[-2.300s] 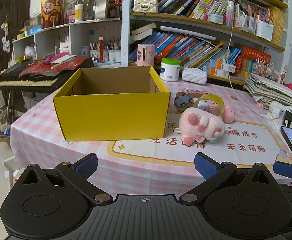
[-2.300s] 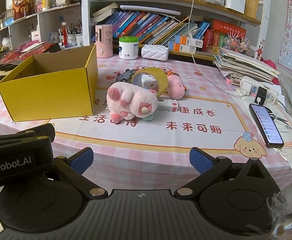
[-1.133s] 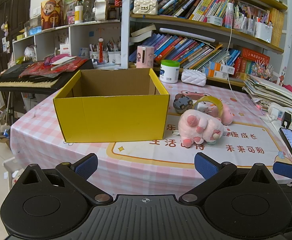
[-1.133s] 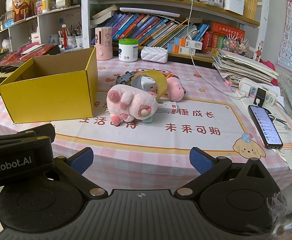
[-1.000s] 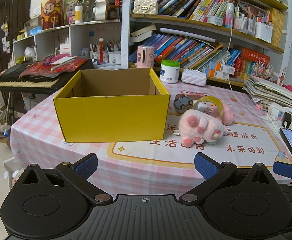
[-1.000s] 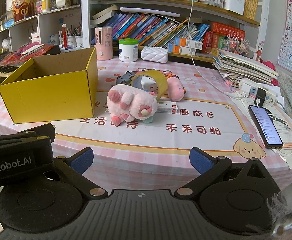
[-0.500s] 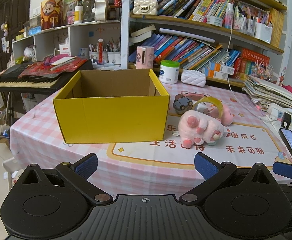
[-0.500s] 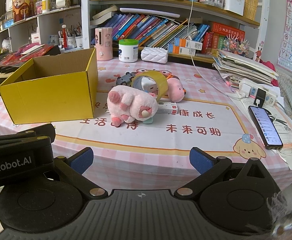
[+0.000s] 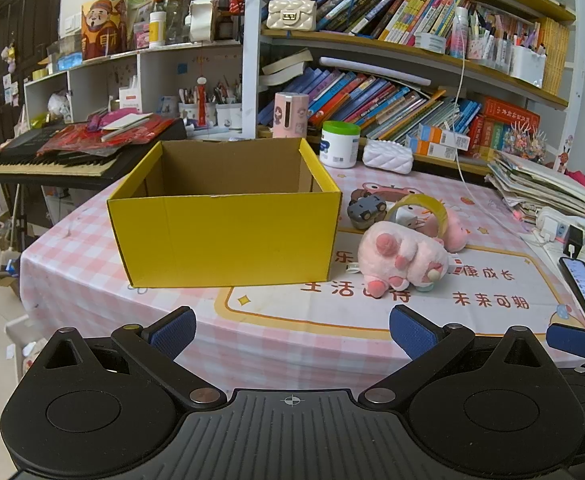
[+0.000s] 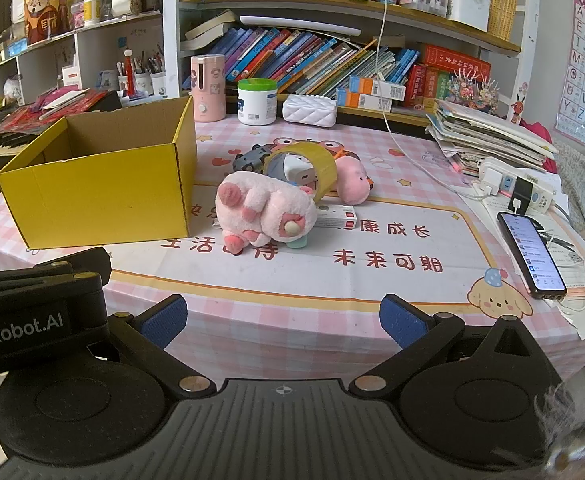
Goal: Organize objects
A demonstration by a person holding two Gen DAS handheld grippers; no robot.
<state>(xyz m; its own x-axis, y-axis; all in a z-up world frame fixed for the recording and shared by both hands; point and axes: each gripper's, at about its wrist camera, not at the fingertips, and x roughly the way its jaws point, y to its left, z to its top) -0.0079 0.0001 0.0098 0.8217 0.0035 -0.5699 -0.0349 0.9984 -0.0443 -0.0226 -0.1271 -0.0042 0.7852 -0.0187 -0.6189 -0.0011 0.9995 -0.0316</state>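
An open yellow cardboard box (image 9: 228, 236) (image 10: 100, 196) stands on the table's left part, with nothing visible inside. Right of it lie a pink plush pig (image 9: 402, 258) (image 10: 264, 210), a yellowish tape roll (image 9: 420, 210) (image 10: 306, 164), a small grey toy car (image 9: 366, 208) (image 10: 250, 158), a smaller pink plush (image 10: 352, 180) and a flat white and red box (image 10: 336, 216). My left gripper (image 9: 292, 330) is open and empty, short of the table's front edge. My right gripper (image 10: 284, 320) is open and empty, over the front edge.
A phone (image 10: 530, 252) and a power strip (image 10: 512, 188) lie at the table's right, by stacked papers (image 10: 488, 132). A white jar (image 10: 257, 102), a pink bottle (image 10: 207, 88) and a white pouch (image 10: 310, 110) stand at the back. Bookshelves rise behind; a keyboard (image 9: 44, 160) is at left.
Both views have shifted only slightly; the box and toys sit a touch lower in the frames. Both grippers stay open, and nothing on the table has moved.
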